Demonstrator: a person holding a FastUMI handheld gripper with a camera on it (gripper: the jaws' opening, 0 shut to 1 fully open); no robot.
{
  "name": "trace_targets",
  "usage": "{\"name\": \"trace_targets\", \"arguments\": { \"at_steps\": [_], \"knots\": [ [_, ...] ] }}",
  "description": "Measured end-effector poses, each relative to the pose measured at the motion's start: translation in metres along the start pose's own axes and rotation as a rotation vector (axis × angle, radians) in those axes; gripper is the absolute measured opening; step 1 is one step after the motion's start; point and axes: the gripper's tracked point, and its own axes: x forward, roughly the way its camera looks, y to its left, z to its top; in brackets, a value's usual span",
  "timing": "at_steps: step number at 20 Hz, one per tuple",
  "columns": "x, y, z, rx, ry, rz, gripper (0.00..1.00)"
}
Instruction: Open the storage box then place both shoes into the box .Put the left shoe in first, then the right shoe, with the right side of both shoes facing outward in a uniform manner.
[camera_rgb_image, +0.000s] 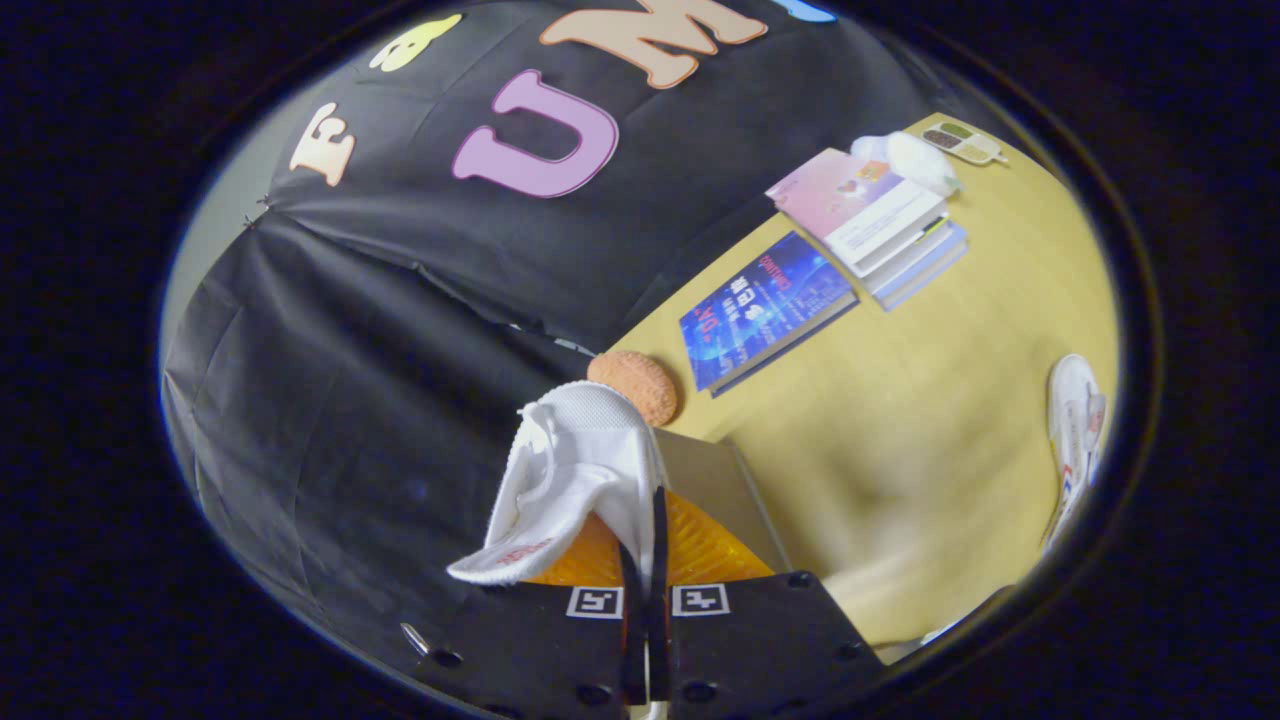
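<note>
A white shoe (570, 480) is pinched between the closed fingers of the gripper (645, 570), its long axis rising ahead of them, tongue flopped aside. The second shoe (1075, 440) is seen lying well apart on the table (950, 400).

A staged recording booth rather than a lived-in room: black cloth (400, 330) hangs as the wall behind a pale wooden counter (950, 400), on which household props lie, such as stacked books (880, 225) and a white shoe (1075, 440).
</note>
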Motion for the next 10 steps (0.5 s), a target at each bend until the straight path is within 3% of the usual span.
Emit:
{"name": "trace_targets", "arguments": {
  "at_steps": [4,10],
  "knots": [
    [0.041,0.030,-0.033,-0.030,0.061,-0.011,0.04],
    [0.099,0.038,-0.079,-0.077,0.068,-0.121,0.04]
  ]
}}
